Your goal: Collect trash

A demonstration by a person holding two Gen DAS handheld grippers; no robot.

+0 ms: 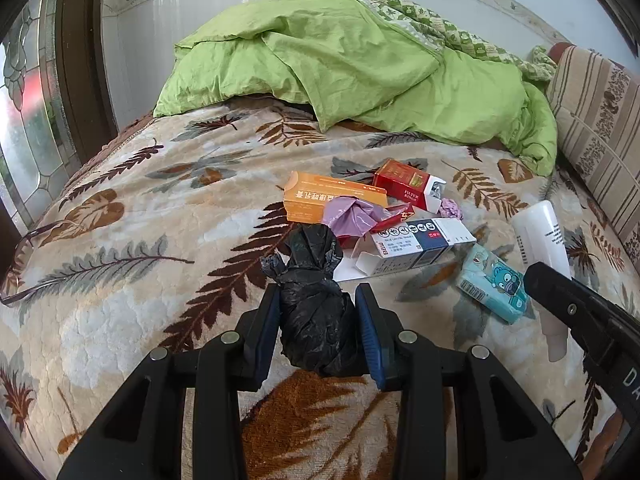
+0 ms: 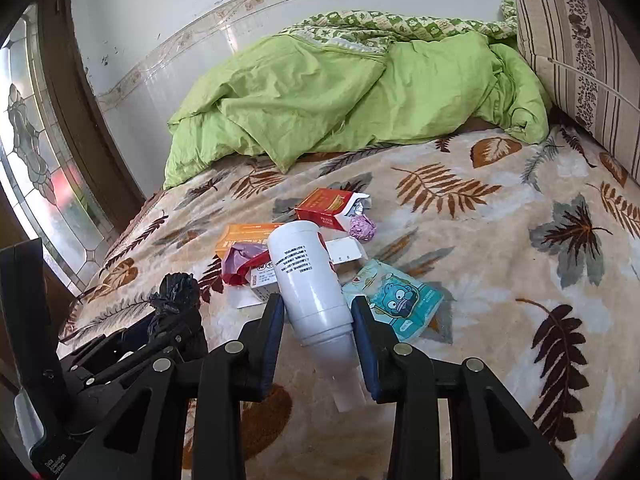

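Trash on the bed [image 1: 140,208] goes best if the left claw [image 1: 318,300], closed on the black bag [image 1: 316,304], and the right claw [image 2: 318,312], clamping the white bottle [image 2: 308,280], both lift straight up without loosening.

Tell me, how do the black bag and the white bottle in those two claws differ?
The black bag is dark, crumpled, knotted plastic; the white bottle is smooth, rigid and printed with text. The bag sits in the left gripper, the bottle in the right gripper. The bag is lumpy, the bottle cylindrical. Both are clamped between blue-padded fingers above the leaf-patterned blanket.
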